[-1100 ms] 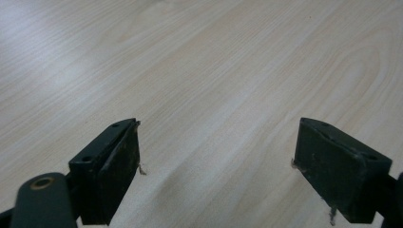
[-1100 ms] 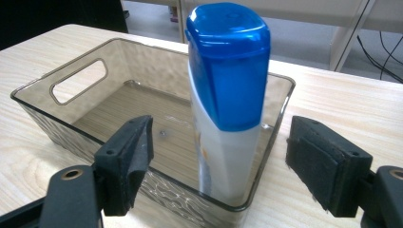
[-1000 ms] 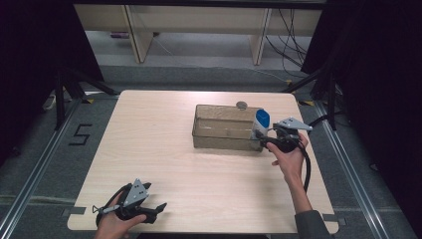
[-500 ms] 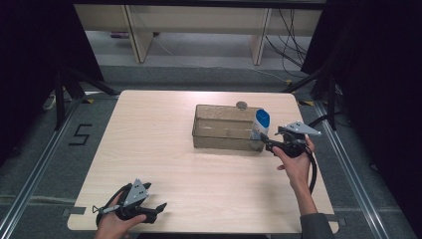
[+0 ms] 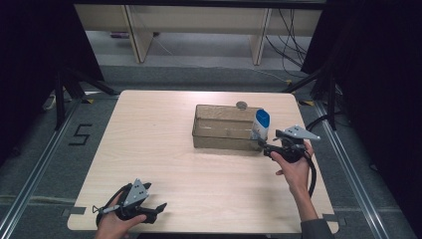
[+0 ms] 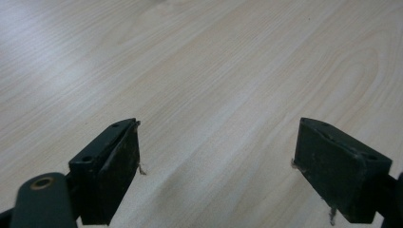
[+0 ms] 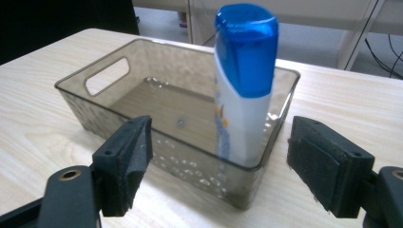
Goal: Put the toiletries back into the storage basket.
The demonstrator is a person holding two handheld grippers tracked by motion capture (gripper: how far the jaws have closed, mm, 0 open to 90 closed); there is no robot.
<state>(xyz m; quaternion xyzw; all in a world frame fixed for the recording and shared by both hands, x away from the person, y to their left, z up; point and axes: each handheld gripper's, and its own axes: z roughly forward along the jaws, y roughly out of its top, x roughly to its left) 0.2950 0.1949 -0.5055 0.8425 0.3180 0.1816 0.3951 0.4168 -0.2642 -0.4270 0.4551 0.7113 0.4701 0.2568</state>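
Pale wood-grain surface (image 5: 164, 149) fills the high view, where a smoky translucent bin (image 5: 224, 127) sits right of centre with a blue-capped bottle (image 5: 260, 124) standing upright in its right end, leaning close to the wall; the right gripper (image 5: 264, 148) hovers just outside that end of the bin, while the left gripper (image 5: 158, 208) rests near the front edge, well apart from the work. From the left gripper view, both fingers (image 6: 111, 171) stand wide over bare wood, holding nothing. The right gripper view adds what the overhead cannot: its fingers (image 7: 128, 161) are spread wide and empty, level with the bin's near wall (image 7: 199, 175), the bottle (image 7: 242, 85) rising between them but beyond the rim, its cap well above the bin. It also reveals a handle slot (image 7: 107, 75) in the far end. Done well, any regrasp would likely take the bottle high, above the rim, squarely across its body, without nudging the light bin.
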